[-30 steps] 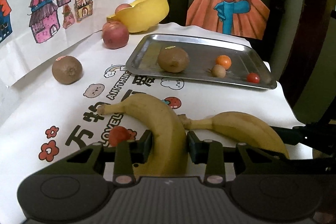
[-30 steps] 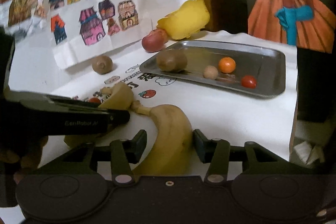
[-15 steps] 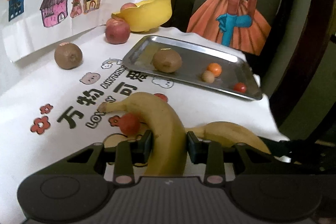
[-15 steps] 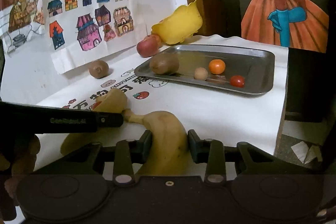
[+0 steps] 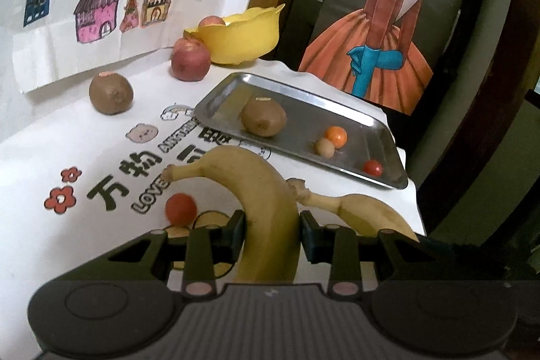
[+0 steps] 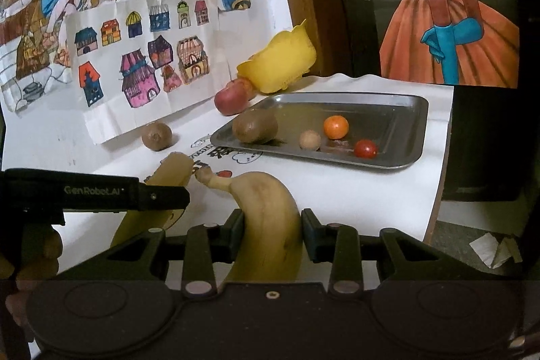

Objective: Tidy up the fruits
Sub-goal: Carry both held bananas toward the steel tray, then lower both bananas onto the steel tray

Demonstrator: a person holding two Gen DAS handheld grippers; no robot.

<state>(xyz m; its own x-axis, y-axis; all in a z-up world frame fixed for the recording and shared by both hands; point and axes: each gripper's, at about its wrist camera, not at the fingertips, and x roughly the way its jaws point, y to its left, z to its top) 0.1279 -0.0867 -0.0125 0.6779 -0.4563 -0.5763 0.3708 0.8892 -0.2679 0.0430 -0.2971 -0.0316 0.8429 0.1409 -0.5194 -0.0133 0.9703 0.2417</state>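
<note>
Clamped between the pads of the left gripper (image 5: 271, 233): a curved yellow banana (image 5: 266, 201), pressed on both sides, stem arching up and off to the left of the fingers. Just left of the left finger, a small red cherry tomato (image 5: 180, 208) on the white printed tablecloth (image 5: 84, 157). To the right of the right finger, a second yellow banana (image 5: 364, 211), its stem end close against the held one.

Pinched likewise in the right gripper (image 6: 271, 233): that second banana (image 6: 270, 218), pads tight on its flanks, stem reaching ahead and left. Left of those fingers, the black body of the left gripper (image 6: 94, 194) crossing in front of the first banana (image 6: 168, 174).

Farther ahead, slightly right of both finger pairs, a flat steel tray (image 5: 337, 103) carrying a brown kiwi (image 5: 263, 118), a small tan round fruit (image 5: 324, 146), a small orange fruit (image 5: 335, 136) touching it, and another red cherry tomato (image 5: 372, 167). Ahead and left of the fingers, a second brown kiwi (image 5: 110, 93) on the cloth. Beyond it, a red apple (image 5: 189, 63) just beside a yellow scalloped plastic bowl (image 5: 241, 37), with another reddish fruit (image 5: 211, 21) showing above the bowl's rim.
</note>
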